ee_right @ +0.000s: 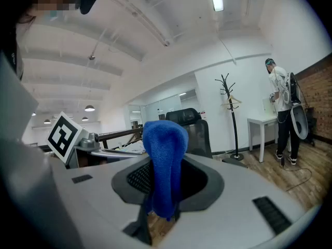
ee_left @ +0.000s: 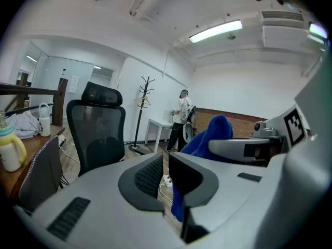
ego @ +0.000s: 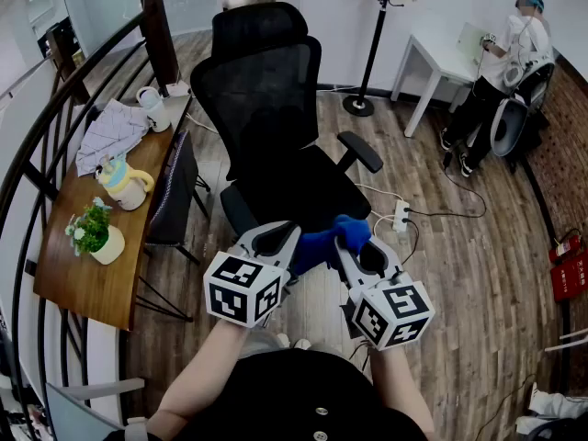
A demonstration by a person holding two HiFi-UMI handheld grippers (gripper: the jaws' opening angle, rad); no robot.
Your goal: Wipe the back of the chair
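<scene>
Here the right tool (ego: 342, 243) is closed on a blue cloth (ego: 320, 246) at the lower centre of the head view, and the left tool (ego: 292, 235) just beside it has its jaws almost together on nothing. The chair (ego: 276, 141) stands straight above them in the frame, its seat (ego: 299, 186) toward the tools and its tall mesh back (ego: 257, 85) rising behind it to the top centre. So, I judge, the cloth must travel forward over the seat.
</scene>
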